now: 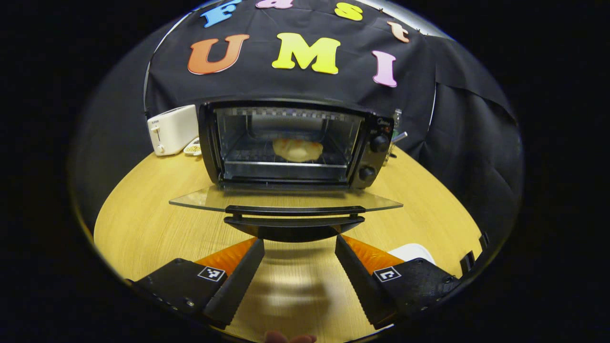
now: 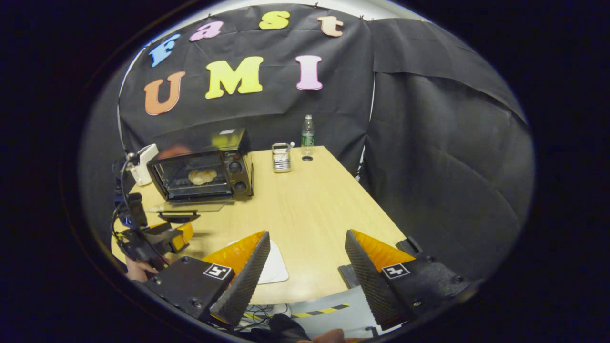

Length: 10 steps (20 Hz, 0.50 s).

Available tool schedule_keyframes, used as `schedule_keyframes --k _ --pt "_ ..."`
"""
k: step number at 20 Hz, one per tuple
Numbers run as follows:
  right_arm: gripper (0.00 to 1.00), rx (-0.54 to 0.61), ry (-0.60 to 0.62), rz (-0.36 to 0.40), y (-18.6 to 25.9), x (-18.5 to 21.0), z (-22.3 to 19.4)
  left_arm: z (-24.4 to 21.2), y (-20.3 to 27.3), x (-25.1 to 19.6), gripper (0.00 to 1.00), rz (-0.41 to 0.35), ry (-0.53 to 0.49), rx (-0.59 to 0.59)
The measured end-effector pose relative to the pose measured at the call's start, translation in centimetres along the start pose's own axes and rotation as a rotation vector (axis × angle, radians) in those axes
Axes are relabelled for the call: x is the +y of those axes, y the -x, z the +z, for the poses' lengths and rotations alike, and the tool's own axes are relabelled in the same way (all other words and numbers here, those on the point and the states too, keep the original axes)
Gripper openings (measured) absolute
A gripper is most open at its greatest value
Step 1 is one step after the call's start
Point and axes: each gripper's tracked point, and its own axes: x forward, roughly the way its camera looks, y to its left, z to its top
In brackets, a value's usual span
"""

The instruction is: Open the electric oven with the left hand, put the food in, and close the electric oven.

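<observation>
Oven [image 1: 290,143] door [image 1: 286,200] down — bread [image 1: 297,149] on rack.

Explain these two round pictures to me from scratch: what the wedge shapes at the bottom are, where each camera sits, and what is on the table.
There is no robot arm here. A person holds a two-finger tool in each hand, and a camera rides on each.

The left gripper view looks past the left tool, open and holding nothing, at the electric oven. Its glass door is folded down flat, and the food lies on the rack inside. A white toaster stands beside it.

The right gripper view looks over the wooden table from farther back. The right tool is open and empty too. A water bottle, a small rack and a white plate also sit there.
</observation>
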Motion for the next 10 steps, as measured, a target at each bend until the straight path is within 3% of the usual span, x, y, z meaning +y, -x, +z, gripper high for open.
schedule_keyframes --k 4,10 --pt "1.00 -0.045 -0.015 0.000 1.1 -0.7 1.1 5.7 -0.8 0.5 0.96 0.009 -0.005 -0.087" --pt "0.98 -0.147 -0.001 0.043 1.8 -0.4 4.8 15.8 2.4 0.7 0.95 0.022 -0.013 -0.246"
